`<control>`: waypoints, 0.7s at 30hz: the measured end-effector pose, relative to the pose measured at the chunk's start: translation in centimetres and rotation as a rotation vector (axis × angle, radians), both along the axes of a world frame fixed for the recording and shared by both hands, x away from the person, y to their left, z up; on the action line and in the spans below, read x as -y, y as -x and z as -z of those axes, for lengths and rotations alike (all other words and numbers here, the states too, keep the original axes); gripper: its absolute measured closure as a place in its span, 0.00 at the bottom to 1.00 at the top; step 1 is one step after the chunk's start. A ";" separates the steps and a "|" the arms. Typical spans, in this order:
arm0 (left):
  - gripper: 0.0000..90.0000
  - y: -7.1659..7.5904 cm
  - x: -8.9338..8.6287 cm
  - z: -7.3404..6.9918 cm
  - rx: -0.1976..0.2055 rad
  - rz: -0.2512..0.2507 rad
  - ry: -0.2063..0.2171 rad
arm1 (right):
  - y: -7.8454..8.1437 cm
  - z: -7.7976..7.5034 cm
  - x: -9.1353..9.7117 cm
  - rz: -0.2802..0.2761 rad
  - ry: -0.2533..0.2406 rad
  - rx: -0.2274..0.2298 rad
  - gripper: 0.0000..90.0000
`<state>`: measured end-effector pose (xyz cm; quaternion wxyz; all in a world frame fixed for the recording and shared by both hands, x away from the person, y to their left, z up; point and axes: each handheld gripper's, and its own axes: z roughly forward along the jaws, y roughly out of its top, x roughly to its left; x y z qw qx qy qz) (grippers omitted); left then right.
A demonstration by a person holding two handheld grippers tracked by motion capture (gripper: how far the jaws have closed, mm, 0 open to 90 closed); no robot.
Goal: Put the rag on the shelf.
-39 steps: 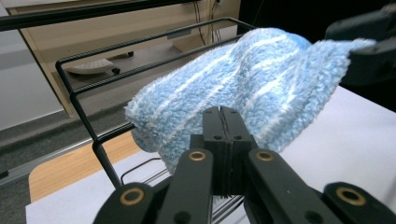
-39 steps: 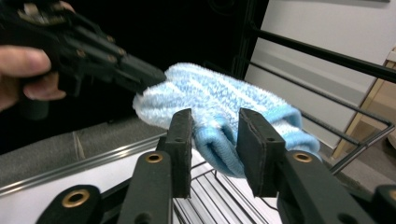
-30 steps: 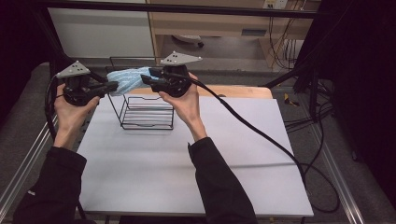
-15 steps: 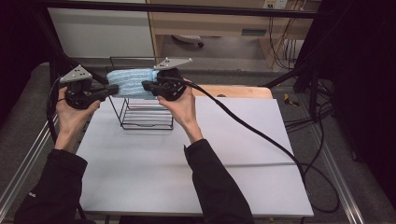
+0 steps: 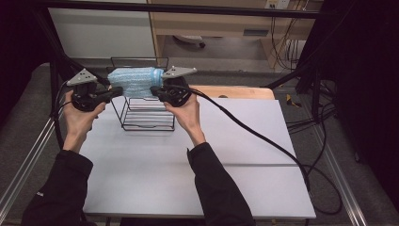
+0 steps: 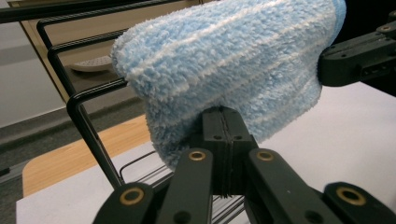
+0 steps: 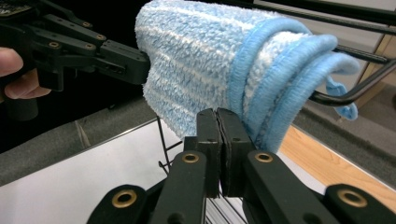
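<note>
A folded light-blue towel (image 5: 134,81) hangs in the air between both grippers, above the back of a black wire rack (image 5: 148,115). My left gripper (image 5: 117,90) is shut on the towel's left end, with its jaws closed on the fluffy lower edge (image 6: 224,60). My right gripper (image 5: 155,89) is shut on the right end, where the towel's folded, bound edges (image 7: 261,70) show. The towel lies against the rack's top bar (image 6: 84,121), which also runs behind it (image 7: 355,88). Each gripper view shows the other gripper (image 6: 359,60) (image 7: 126,60) clamped on the far end.
The rack stands at the back left of a white table (image 5: 226,155). A wooden board (image 5: 235,92) lies behind it. A thick black cable (image 5: 263,141) trails from the right gripper across the table to the right. Metal frame rails (image 5: 28,160) border the table.
The right gripper has edged slightly left and nearer, bunching the towel a little. Both grippers still hold the towel over the rack.
</note>
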<state>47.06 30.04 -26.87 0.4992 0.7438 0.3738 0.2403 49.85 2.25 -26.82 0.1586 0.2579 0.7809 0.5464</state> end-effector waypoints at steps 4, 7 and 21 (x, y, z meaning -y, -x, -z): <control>0.95 0.5 -0.2 -0.2 0.000 0.008 0.023 | 0.5 -0.3 0.1 -0.012 -0.002 0.015 0.93; 0.90 0.9 -0.3 -0.4 -0.003 0.004 0.026 | 1.0 -0.7 0.3 -0.026 -0.015 0.026 0.87; 0.60 3.1 -0.4 -2.3 0.049 -0.020 0.027 | 2.6 -2.9 2.2 -0.018 -0.041 0.062 0.63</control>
